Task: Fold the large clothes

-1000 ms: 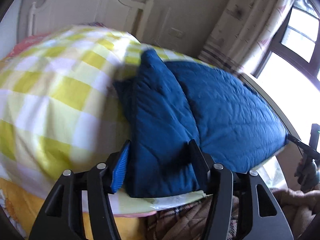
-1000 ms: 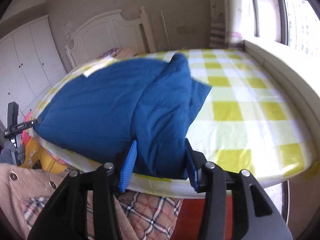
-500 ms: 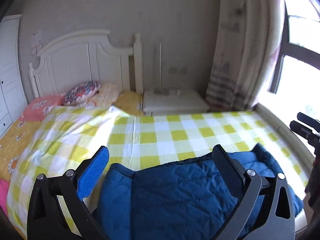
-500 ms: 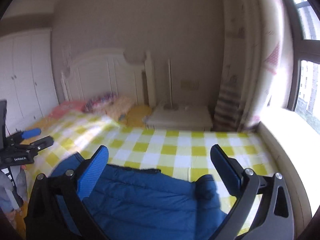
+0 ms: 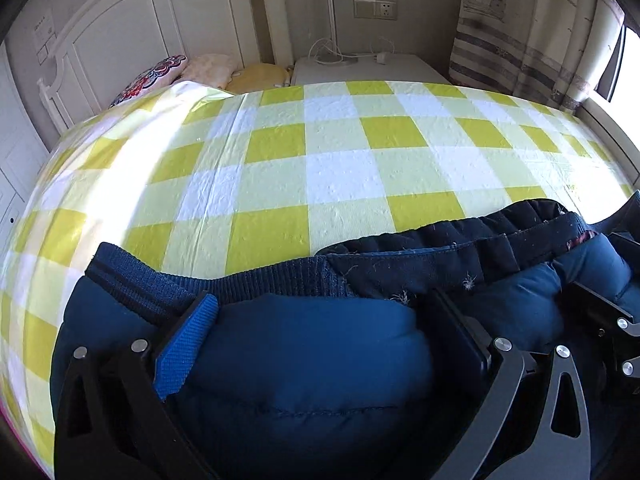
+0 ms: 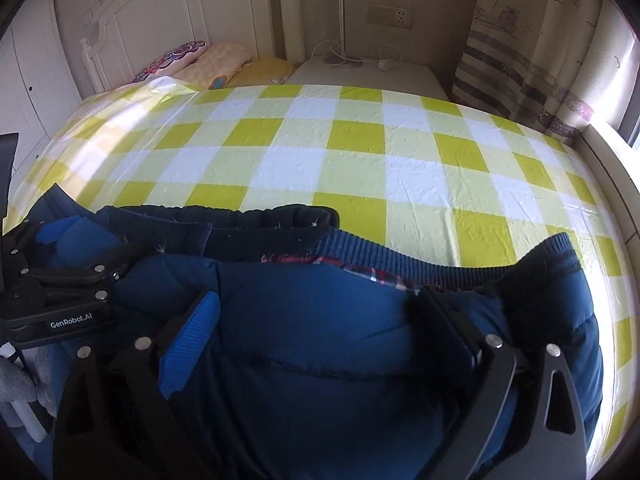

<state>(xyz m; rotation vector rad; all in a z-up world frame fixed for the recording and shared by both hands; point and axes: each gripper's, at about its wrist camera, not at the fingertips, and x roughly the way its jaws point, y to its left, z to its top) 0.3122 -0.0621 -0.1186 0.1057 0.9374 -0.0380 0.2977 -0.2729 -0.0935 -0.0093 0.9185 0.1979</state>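
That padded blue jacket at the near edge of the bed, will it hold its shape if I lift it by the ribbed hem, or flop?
The padded blue jacket bulges softly, so it will probably sag and drape. Its quilted puffiness suggests it is light for its bulk. The ribbed hem may stretch.

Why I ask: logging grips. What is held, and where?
Nothing yet: padded blue jacket, near its ribbed hem, sits inside the open left gripper and closing right gripper.

Bed's got a yellow and white checked sheet (image 5: 344, 168), kinda crinkly; white headboard (image 5: 132, 32) far left with a floral pillow (image 5: 150, 80) and a yellow cushion (image 5: 260, 76) below it; white nightstand (image 6: 368, 72) with cables; wall socket (image 6: 390, 16) above; striped curtain (image 5: 520, 40) far right.
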